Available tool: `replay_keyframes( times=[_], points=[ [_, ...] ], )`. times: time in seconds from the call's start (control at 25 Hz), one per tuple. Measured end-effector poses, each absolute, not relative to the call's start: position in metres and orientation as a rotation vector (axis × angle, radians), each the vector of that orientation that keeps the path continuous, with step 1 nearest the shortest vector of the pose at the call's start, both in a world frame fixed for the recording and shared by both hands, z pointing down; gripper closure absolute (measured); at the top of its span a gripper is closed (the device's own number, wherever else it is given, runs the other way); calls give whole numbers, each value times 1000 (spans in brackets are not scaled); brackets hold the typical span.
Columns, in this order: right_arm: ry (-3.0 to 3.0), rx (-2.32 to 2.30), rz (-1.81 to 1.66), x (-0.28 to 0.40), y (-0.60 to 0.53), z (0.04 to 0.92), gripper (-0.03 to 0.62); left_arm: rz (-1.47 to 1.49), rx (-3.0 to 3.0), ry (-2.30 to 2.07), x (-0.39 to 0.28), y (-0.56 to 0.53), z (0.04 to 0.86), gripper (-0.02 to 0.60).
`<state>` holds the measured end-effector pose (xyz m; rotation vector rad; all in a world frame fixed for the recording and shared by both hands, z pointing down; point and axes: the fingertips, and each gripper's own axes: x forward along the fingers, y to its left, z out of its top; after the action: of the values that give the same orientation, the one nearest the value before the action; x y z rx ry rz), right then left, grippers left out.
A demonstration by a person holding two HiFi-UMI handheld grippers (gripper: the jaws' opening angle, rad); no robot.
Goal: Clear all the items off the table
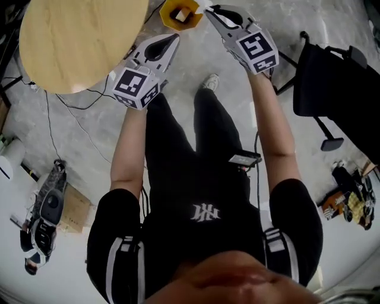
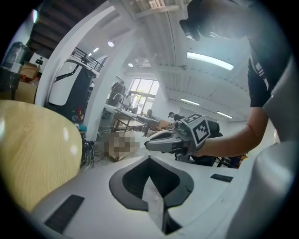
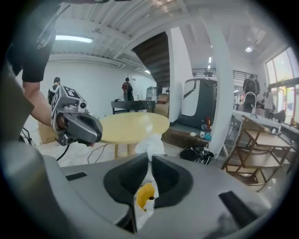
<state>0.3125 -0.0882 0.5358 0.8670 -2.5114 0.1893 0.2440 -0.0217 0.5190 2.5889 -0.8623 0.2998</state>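
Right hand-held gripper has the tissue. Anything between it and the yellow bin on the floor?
Nothing visible. The right hand-held gripper, shut on the white tissue, is at the open yellow bin's edge. The left hand-held gripper is off to the side.

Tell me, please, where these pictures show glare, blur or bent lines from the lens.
Left gripper view: bright glare patches on the wooden table; the ceiling lamp is blown out; straight lines curve from the wide lens. Right gripper view: the white paper, close to the lens, looks soft; dark corners. Head view: even light, bottom edge blurred.
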Motion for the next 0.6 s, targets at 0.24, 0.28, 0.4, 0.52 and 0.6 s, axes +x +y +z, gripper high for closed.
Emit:
replay_keyframes(
  times=[0.24,0.28,0.4,0.52,0.6],
  points=[
    [-2494,800,221,314,-117,695,560,380,2587,-893,259,-38,650,569],
    [-2488,798,227,310,-121,719,560,389,2587,-893,258,-39,673,569],
    [-2475,781,255,296,-130,794,560,404,2566,-887,253,-43,744,569],
    [-2462,756,273,286,-135,862,559,407,2540,-881,250,-49,811,569],
    [-2449,741,283,282,-141,902,559,403,2526,-887,247,-56,848,569]
  ],
)
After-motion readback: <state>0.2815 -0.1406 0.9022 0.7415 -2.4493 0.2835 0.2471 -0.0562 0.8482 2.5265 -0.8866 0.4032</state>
